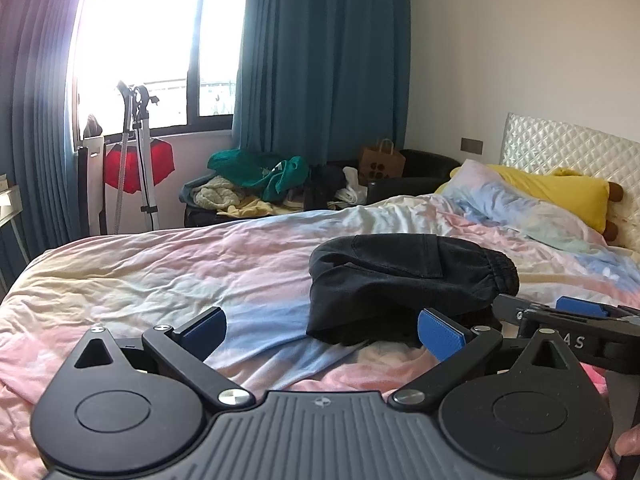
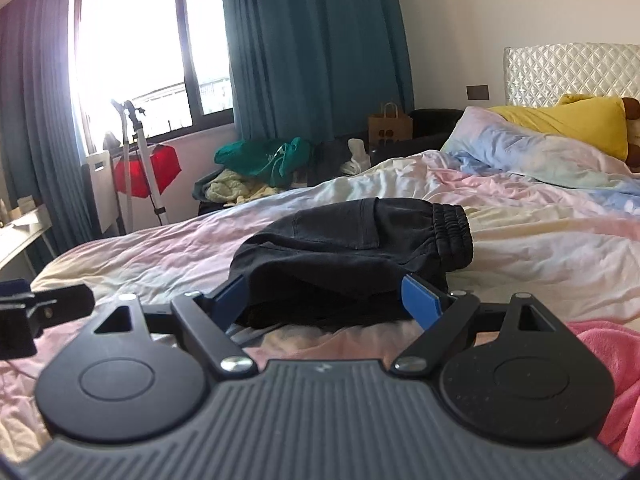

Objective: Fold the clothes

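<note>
A folded black garment with an elastic waistband lies on the pastel duvet. My left gripper is open just in front of the garment's near left corner, its blue pads wide apart and holding nothing. In the right wrist view the same garment fills the middle. My right gripper is open, and the garment's near edge lies between its pads, which do not press on it. Each gripper shows at the edge of the other's view: the right gripper and the left gripper.
A pink cloth lies on the bed at the near right. A pastel pillow, a yellow pillow and a quilted headboard are at the far right. Beyond the bed sit a heap of clothes, a paper bag and a stand.
</note>
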`<state>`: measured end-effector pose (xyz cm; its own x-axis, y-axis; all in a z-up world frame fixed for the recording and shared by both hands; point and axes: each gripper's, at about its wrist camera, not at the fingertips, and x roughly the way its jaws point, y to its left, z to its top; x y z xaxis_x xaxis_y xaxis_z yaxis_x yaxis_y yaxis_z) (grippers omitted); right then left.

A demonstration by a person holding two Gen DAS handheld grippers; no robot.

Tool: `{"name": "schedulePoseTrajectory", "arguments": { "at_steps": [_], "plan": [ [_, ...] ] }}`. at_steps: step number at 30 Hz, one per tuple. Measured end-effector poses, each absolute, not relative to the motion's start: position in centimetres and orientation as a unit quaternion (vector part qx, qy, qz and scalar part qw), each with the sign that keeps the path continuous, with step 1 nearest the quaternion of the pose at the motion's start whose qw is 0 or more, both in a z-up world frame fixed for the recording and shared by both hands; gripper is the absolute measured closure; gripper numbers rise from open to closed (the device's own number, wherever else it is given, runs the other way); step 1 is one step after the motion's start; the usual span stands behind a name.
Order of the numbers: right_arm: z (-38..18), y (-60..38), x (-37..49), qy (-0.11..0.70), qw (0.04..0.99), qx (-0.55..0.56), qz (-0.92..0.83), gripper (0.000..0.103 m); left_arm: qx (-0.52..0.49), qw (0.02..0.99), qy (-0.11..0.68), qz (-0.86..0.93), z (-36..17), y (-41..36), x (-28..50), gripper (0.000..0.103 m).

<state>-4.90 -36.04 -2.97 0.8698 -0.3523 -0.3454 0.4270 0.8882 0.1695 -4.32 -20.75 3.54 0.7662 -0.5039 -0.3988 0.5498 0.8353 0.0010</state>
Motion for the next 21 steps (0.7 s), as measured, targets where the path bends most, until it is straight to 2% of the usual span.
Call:
{"name": "schedulePoseTrajectory", "arguments": {
  "at_steps": [21],
  "plan": [
    [-3.0, -35.0, -4.6, 0.166, 0.957, 0.093, -0.219, 0.017, 0.053, 0.94, 0.201, -0.27, 3.5, -20.2, -4.4, 0.0]
  ]
}}
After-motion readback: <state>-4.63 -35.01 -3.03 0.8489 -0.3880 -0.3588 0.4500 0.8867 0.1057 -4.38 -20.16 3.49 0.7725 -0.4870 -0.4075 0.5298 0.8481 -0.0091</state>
